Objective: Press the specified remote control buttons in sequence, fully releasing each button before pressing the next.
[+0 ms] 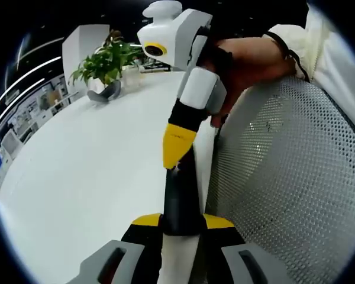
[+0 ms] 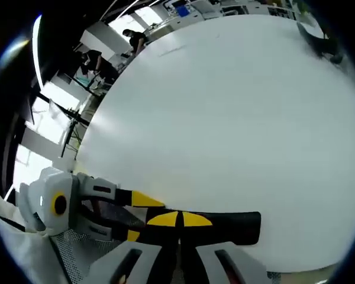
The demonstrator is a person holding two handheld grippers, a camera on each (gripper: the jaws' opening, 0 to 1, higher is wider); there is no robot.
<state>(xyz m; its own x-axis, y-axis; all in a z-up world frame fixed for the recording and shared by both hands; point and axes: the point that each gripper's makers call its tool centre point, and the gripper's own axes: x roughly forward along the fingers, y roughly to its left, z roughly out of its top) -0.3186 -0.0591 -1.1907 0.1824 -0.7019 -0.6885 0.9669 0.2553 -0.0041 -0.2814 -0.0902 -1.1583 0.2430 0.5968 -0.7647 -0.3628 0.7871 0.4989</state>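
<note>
- The left gripper (image 1: 182, 222), low in the left gripper view, is clamped on the near end of the black remote (image 1: 180, 201), which runs up the centre of the frame along the edge of the white table (image 1: 94, 177), beside a mesh chair (image 1: 284, 177).
- The right gripper (image 1: 177, 148) comes down from the top with its yellow tips drawn together, resting on the remote's far end.
- Risk: a press that far from the clamp could lever the remote so that it twists or slips out of the jaws, and it might fall between table and chair.
- Risk: the blunt paired tips may catch a neighbouring button, or lift too little for a full release.
- The buttons are not legible in either view, so I cannot tell which one is under the tips.
- In the right gripper view the remote (image 2: 236, 228) lies across the bottom, its middle covered by the right gripper (image 2: 178, 220) and its left end by the left gripper (image 2: 139, 217).
</note>
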